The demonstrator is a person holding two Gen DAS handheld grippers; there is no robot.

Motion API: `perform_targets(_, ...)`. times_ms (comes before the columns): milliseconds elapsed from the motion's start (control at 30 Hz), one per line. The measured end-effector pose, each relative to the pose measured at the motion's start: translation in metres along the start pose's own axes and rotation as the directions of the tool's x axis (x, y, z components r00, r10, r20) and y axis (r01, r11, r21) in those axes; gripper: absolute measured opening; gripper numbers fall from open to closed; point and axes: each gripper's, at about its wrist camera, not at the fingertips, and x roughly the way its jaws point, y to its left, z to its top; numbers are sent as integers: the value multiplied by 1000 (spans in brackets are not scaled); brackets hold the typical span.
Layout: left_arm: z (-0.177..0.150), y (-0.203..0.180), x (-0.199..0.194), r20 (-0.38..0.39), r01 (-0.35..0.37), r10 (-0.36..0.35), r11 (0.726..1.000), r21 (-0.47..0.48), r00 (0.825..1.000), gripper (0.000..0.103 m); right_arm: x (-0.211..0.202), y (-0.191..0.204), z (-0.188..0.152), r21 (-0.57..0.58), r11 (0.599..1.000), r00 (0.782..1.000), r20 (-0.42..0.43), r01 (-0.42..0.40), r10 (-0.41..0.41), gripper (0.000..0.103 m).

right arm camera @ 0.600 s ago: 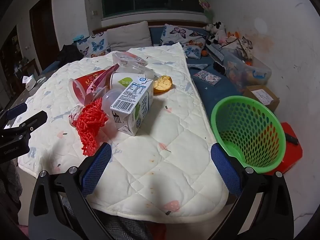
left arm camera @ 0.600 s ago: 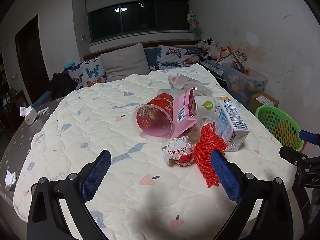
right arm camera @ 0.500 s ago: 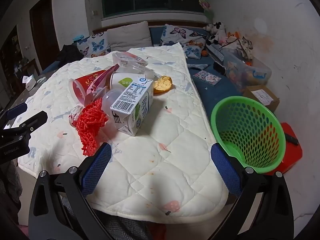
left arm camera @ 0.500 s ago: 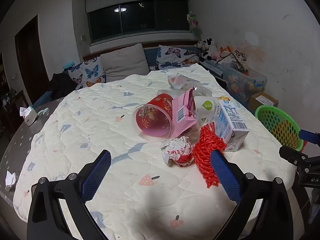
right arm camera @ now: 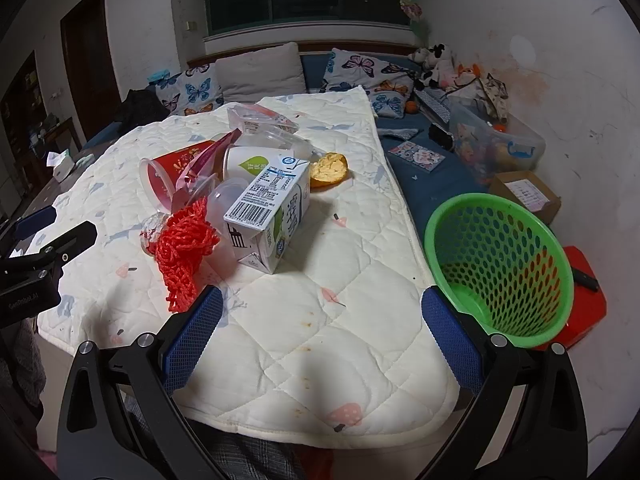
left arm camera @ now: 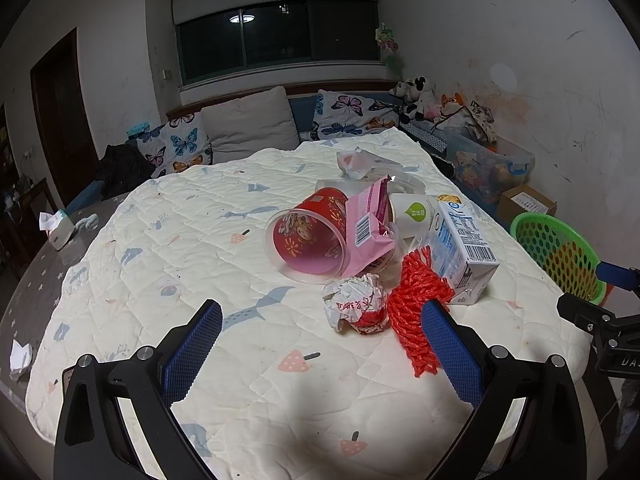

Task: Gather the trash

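Nothing is collected yet as I see it: my left gripper (left arm camera: 322,354) and right gripper (right arm camera: 322,340) both gape wide and empty, the trash pile (left arm camera: 360,236) sits on the quilted table (left arm camera: 168,240), and the green basket (right arm camera: 500,264) beside it looks empty.

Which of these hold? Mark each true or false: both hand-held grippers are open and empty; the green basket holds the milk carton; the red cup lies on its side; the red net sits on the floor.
1. Both hand-held grippers, left and right, are open and empty. True.
2. The green basket holds the milk carton. False: the carton is on the quilt.
3. The red cup lies on its side. True.
4. The red net sits on the floor. False: it lies on the quilt beside the carton.
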Motion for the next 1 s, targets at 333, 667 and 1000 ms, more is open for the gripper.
perform_targets(333, 0, 2, 2, -2, 1, -1, 1000, -1, 1000, 97, 4, 7, -2, -11, 1000, 1000, -1, -5, 5, 99)
perform_targets(667, -2, 6, 5, -4, 3, -3, 1000, -11, 1000, 97, 5, 8, -2, -10, 1000, 1000, -4, -11, 11, 98)
perform_targets(1000, -4, 8, 7, -9, 1, -1, 1000, -15, 1000, 97, 6, 9, -1, -13, 1000, 1000, -5, -14, 14, 98)
